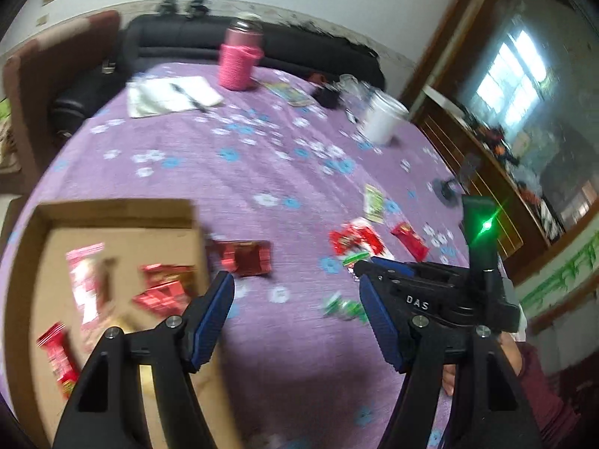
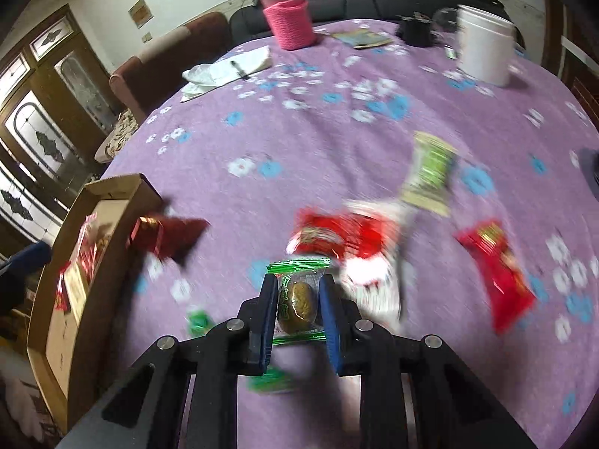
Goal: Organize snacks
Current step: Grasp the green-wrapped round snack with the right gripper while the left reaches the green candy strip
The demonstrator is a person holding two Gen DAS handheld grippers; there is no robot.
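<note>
While the right tool (image 2: 297,305) pinches a green-wrapped snack (image 2: 297,299) just above the desk (image 2: 318,142), the left tool (image 1: 295,318) hangs spread and empty beside the cardboard box (image 1: 112,209). Next comes carrying it left to that box, where 4 or so red packets already lie.

Far beyond the claw, a pink flask (image 2: 287,18) stands on the table (image 2: 318,142), a white cup (image 2: 485,50) to its right, a notebook (image 2: 232,69) left.

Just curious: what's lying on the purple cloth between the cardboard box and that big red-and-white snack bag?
A dark red foil packet lies there, close beside the cardboard box; then bare purple cloth up to the red-and-white bag. The right wrist view shows it.
</note>
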